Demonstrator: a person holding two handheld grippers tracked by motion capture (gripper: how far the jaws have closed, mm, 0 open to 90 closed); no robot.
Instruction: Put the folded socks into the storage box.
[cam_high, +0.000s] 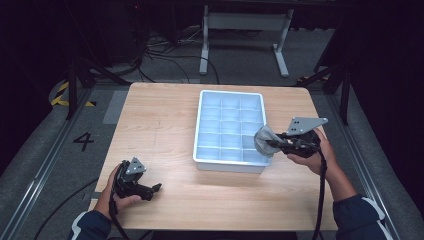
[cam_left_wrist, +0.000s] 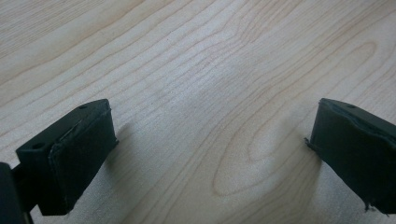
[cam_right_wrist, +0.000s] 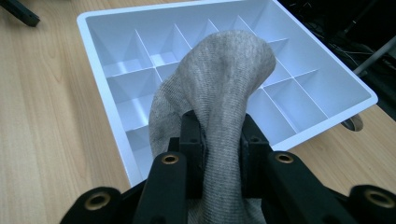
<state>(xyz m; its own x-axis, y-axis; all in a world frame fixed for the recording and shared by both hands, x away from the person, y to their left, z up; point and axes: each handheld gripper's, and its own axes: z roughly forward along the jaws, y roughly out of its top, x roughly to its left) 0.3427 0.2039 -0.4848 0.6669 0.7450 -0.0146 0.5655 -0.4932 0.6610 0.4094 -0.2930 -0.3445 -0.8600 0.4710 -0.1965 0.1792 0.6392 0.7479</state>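
Nearest, left gripper (cam_high: 150, 190) rests open on the table (cam_high: 165, 125). Right gripper (cam_high: 270, 142) clamps a grey sock (cam_right_wrist: 219, 88), seemingly over the white tray's (cam_high: 200, 130) near-right corner.

High view: fixed above, facing forward and down across the whole tabletop (cam_high: 165, 120). Left claw (cam_left_wrist: 210, 154) view: close over bare wood. Right claw (cam_right_wrist: 223, 140) view: close, facing the divided tray (cam_right_wrist: 107, 88) shared with the high view.
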